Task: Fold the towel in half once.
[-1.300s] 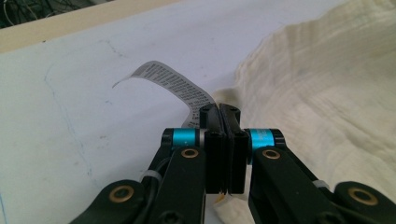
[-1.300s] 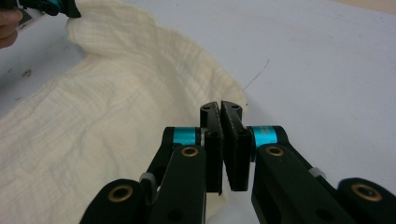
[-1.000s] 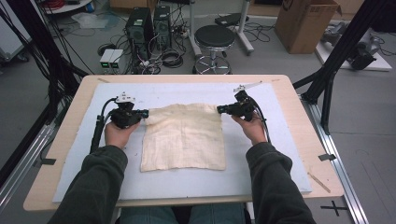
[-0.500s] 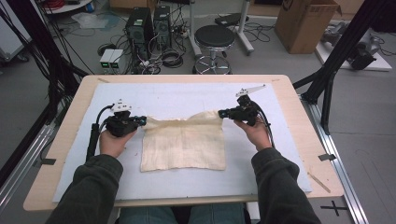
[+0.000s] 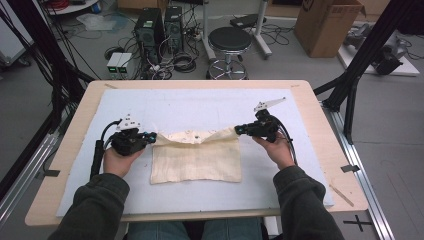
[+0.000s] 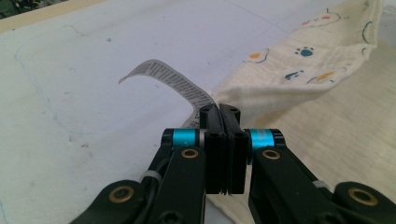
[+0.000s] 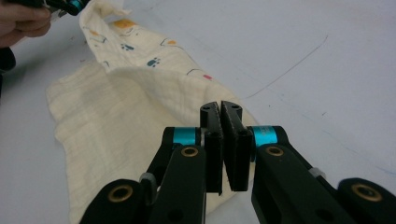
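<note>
Each hand-held gripper is clenched on a far corner of the cream cloth (image 5: 196, 161): the left hand-held gripper (image 5: 148, 136) pinches the corner beside the printed label (image 6: 173, 81), the right hand-held gripper (image 5: 239, 129) the opposite one. The lifted edge sags between them over the part lying flat on the table (image 5: 200, 107). To fold it well, I judge both should travel level together, keeping that edge taut, and land it square on the near edge

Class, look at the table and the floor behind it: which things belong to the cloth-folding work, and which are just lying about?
In the job: cream cloth; left gripper and right gripper, each shut on a far corner; white mat.

Lying about: black stool; cardboard box; computer towers; floor cables.
</note>
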Tool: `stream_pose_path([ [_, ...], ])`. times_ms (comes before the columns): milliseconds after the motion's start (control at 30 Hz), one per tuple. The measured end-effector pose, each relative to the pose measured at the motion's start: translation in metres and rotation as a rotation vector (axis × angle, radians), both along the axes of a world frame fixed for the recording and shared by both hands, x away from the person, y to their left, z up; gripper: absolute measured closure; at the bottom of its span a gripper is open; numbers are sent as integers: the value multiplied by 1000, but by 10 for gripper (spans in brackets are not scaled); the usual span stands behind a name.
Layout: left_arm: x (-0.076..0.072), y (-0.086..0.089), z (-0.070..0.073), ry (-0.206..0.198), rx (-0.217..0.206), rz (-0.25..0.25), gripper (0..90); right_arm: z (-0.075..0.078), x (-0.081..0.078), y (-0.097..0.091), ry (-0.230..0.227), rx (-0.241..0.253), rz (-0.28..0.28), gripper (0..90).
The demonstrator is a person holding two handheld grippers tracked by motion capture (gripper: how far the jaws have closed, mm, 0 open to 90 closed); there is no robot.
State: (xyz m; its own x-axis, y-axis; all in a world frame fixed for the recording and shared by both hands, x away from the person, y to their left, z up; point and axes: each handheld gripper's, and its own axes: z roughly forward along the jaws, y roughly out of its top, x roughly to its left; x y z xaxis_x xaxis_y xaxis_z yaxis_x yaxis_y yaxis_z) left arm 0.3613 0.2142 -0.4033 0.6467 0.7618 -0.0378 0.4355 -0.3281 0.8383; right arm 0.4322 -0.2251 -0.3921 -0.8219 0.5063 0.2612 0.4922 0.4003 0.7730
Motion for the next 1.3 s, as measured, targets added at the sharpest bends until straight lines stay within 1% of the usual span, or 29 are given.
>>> stream_pose_path([
  [33, -1, -1, 1, -3, 7, -4, 884, 1, -1, 0, -6, 0, -4, 878],
  [100, -3, -1, 1, -8, -1, -9, 884, 2, -3, 1, -1, -1, 2, 878],
  [133, -5, -1, 1, -7, 3, -10, 884, 2, -4, 2, -2, -10, 10, 878],
  [200, -8, 0, 0, -5, 5, -8, 883, 3, -8, 3, 10, -23, 22, 878],
  [233, -10, 1, -1, -5, 0, -5, 883, 4, -9, 4, 4, -21, 27, 878],
  [300, -13, 3, -4, 0, 4, -9, 883, 5, -12, 6, 4, -26, 36, 878],
  [367, -17, 4, -5, -1, 6, -9, 883, 5, -15, 6, 10, -36, 37, 877],
  [467, -21, 5, -7, 0, 6, -14, 883, 5, -19, 9, 19, -61, 53, 878],
  [500, -22, 4, -8, -1, 6, -14, 883, 6, -20, 10, 15, -62, 57, 878],
  [567, -25, 4, -10, -3, 7, -17, 883, 6, -21, 11, 13, -67, 58, 878],
  [600, -26, 3, -11, -2, -1, -16, 883, 6, -22, 11, 19, -67, 57, 877],
  [667, -28, 4, -12, -1, 5, -23, 883, 6, -23, 11, 18, -70, 57, 877],
  [700, -29, 4, -12, -2, 6, -24, 883, 6, -24, 10, 22, -69, 54, 877],
  [733, -30, 4, -12, -5, -4, -20, 883, 5, -25, 9, 5, -61, 48, 878],
  [767, -30, 4, -11, -8, -11, -19, 883, 3, -26, 8, 8, -51, 44, 878],
  [800, -31, 4, -11, -10, -10, -23, 883, 1, -27, 6, 20, -53, 39, 878],
  [833, -32, 4, -10, -12, -13, -24, 883, -2, -29, 5, 13, -54, 36, 878],
  [867, -32, 4, -10, -15, -16, -26, 883, -3, -30, 4, 18, -49, 32, 877],
  [900, -33, 4, -10, -14, -13, -30, 883, -5, -32, 2, 10, -41, 33, 878],
  [1000, -36, 2, -11, -17, -15, -33, 883, -10, -37, 0, 15, -33, 25, 878],
  [1067, -37, 1, -11, -15, -5, -38, 883, -12, -41, -2, 16, -28, 26, 877],
  [1100, -38, 1, -11, -15, -2, -42, 883, -14, -42, -3, 8, -24, 25, 877],
  [1200, -42, 0, -9, -25, 6, -52, 883, -15, -48, -4, 10, -18, 25, 877],
  [1233, -43, -1, -9, -24, 13, -53, 883, -16, -50, -5, 1, -17, 28, 877],
  [1300, -45, -1, -8, -24, 26, -61, 883, -18, -54, -5, -2, -12, 24, 877],
])
